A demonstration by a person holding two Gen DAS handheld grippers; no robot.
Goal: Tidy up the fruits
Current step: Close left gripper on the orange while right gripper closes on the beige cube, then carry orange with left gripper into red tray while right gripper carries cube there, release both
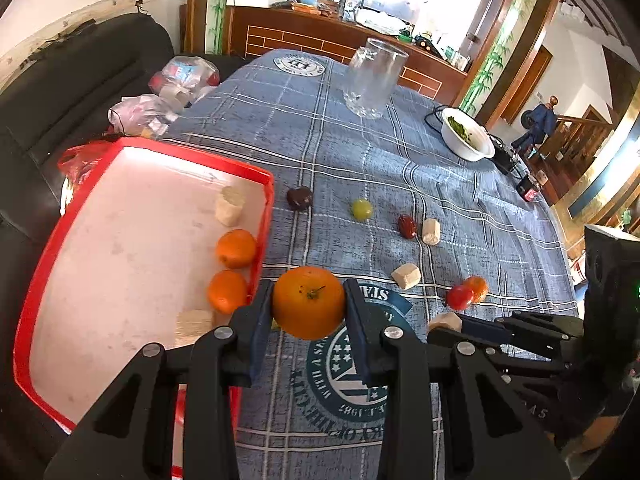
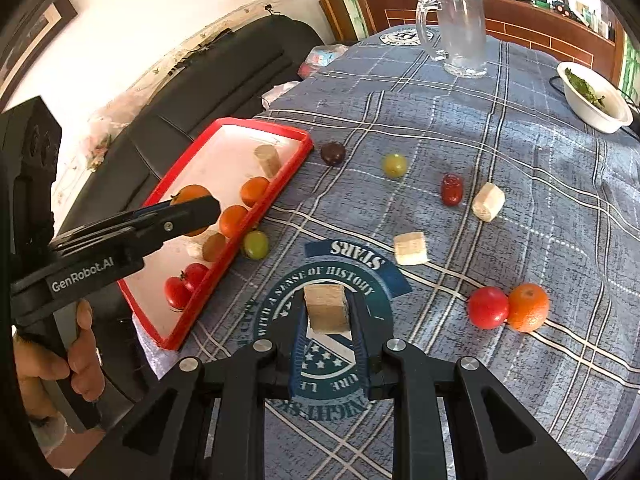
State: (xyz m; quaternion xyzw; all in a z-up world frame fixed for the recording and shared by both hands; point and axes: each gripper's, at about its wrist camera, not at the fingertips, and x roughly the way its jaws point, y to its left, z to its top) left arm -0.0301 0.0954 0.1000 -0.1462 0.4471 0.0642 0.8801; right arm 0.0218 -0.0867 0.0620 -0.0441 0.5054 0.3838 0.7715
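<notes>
We hold a round orange tangerine [image 1: 309, 302] pinched between the jaws of our left gripper [image 1: 308, 308], lifted clear of the blue checked tablecloth [image 1: 360, 152] just beside the red-rimmed white tray [image 1: 264, 216]. Our right gripper [image 2: 329, 312] is clamped on a pale beige cube [image 2: 327, 307]. The tangerine's smooth curve could slip from the narrow pads if we tilt it over the rim. Inside the tray, two small oranges [image 1: 236, 249] sit along the near edge and may be knocked. A green grape [image 2: 256, 245] touches the tray's outer wall; the clear glass mug [image 1: 374, 78] stands well apart.
</notes>
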